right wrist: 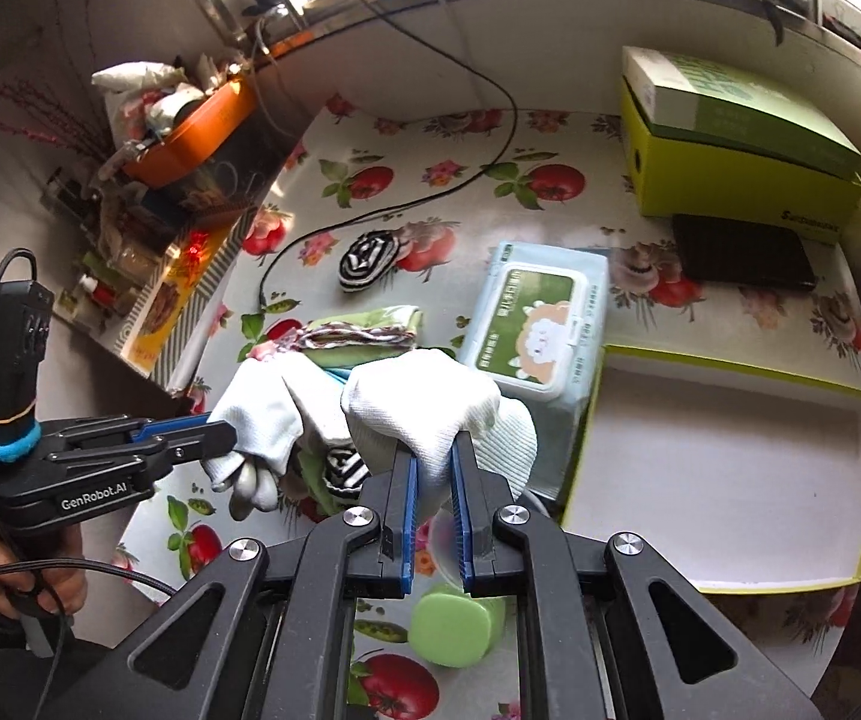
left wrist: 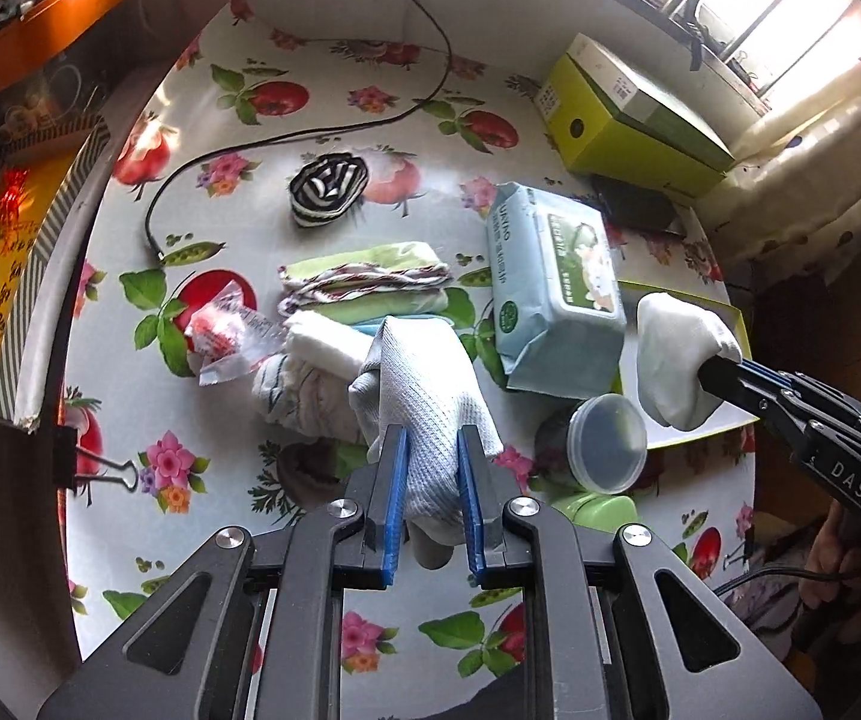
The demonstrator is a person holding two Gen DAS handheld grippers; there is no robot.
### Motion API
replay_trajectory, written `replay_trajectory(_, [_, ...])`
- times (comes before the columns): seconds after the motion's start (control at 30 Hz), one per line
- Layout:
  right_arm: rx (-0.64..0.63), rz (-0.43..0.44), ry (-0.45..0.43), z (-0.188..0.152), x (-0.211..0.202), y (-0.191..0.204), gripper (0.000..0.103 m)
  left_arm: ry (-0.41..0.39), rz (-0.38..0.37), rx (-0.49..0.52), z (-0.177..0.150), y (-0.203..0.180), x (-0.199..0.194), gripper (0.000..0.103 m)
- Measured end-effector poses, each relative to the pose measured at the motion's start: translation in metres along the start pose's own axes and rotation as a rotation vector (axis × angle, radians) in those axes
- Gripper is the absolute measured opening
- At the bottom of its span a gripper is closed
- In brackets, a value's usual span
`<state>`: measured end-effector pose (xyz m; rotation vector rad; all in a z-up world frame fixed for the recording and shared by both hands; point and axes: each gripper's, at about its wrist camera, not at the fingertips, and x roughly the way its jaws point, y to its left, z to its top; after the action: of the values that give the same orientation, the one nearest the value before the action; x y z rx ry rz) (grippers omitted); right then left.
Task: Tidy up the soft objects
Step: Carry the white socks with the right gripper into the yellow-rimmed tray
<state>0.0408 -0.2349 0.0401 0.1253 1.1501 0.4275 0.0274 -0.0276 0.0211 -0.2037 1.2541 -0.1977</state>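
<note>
My left gripper [left wrist: 432, 435] is shut on a white knit glove [left wrist: 424, 372] that hangs above a pile of soft things: folded green cloths [left wrist: 364, 282] and a crumpled white cloth [left wrist: 304, 384]. My right gripper [right wrist: 433, 462] is shut on a second white glove [right wrist: 424, 408], held above the table beside the first. Each gripper shows in the other's view: the right gripper [left wrist: 707, 369] at the right with its glove [left wrist: 673, 354], the left gripper [right wrist: 227, 435] at the left with its glove [right wrist: 256, 426]. A rolled striped sock [left wrist: 325, 186] lies further back.
A pack of wet wipes [right wrist: 538, 318] lies beside an open yellow-green tray [right wrist: 730, 462]. A green box [right wrist: 730, 150] and a black flat case [right wrist: 742, 258] stand at the back right. A lidded round tub [left wrist: 604, 444], a plastic wrapper [left wrist: 226, 330] and a black cable [left wrist: 310, 135] lie on the table.
</note>
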Motion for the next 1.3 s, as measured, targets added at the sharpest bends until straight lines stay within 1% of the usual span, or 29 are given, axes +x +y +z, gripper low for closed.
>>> replay_trajectory(0.1, [0.048, -0.022, -0.015, -0.007, -0.008, -0.021, 0.010, -0.007, -0.012, 0.048, 0.010, -0.020, 0.000, 0.017])
replay_trajectory(0.33, [0.141, -0.075, -0.020, -0.023, -0.012, -0.069, 0.010, -0.007, -0.071, 0.173, 0.033, -0.076, 0.008, 0.017])
replay_trajectory(0.5, [0.180, -0.100, -0.002, -0.033, -0.004, -0.093, 0.010, 0.007, -0.112, 0.268, 0.046, -0.119, 0.024, 0.017])
replay_trajectory(0.67, [0.211, -0.111, 0.025, -0.042, 0.009, -0.110, 0.010, 0.044, -0.128, 0.323, 0.053, -0.145, 0.046, 0.017])
replay_trajectory(0.7, [0.216, -0.113, 0.032, -0.044, 0.012, -0.114, 0.010, 0.051, -0.130, 0.331, 0.054, -0.148, 0.050, 0.016])
replay_trajectory(0.73, [0.221, -0.115, 0.041, -0.045, 0.016, -0.117, 0.010, 0.062, -0.133, 0.336, 0.055, -0.151, 0.055, 0.009])
replay_trajectory(0.77, [0.224, -0.117, 0.048, -0.046, 0.019, -0.119, 0.010, 0.075, -0.137, 0.337, 0.057, -0.153, 0.061, 0.008])
replay_trajectory(0.87, [0.230, -0.115, 0.075, -0.049, 0.029, -0.124, 0.010, 0.094, -0.130, 0.335, 0.060, -0.157, 0.071, 0.008])
replay_trajectory(1.03, [0.240, -0.098, 0.083, -0.049, 0.032, -0.128, 0.011, 0.109, -0.132, 0.331, 0.064, -0.160, 0.077, 0.008])
replay_trajectory(1.1, [0.237, -0.104, 0.090, -0.048, 0.032, -0.129, 0.014, 0.122, -0.137, 0.333, 0.063, -0.160, 0.079, 0.008])
replay_trajectory(1.13, [0.235, -0.110, 0.094, -0.047, 0.031, -0.130, 0.018, 0.125, -0.137, 0.334, 0.062, -0.161, 0.080, 0.008])
replay_trajectory(1.17, [0.236, -0.119, 0.096, -0.047, 0.031, -0.130, 0.024, 0.128, -0.139, 0.333, 0.061, -0.161, 0.081, 0.008])
replay_trajectory(1.23, [0.238, -0.130, 0.081, -0.047, 0.025, -0.131, 0.031, 0.135, -0.147, 0.327, 0.059, -0.161, 0.081, 0.008])
replay_trajectory(1.3, [0.231, -0.145, 0.068, -0.046, 0.020, -0.131, 0.032, 0.140, -0.148, 0.321, 0.058, -0.159, 0.081, 0.008])
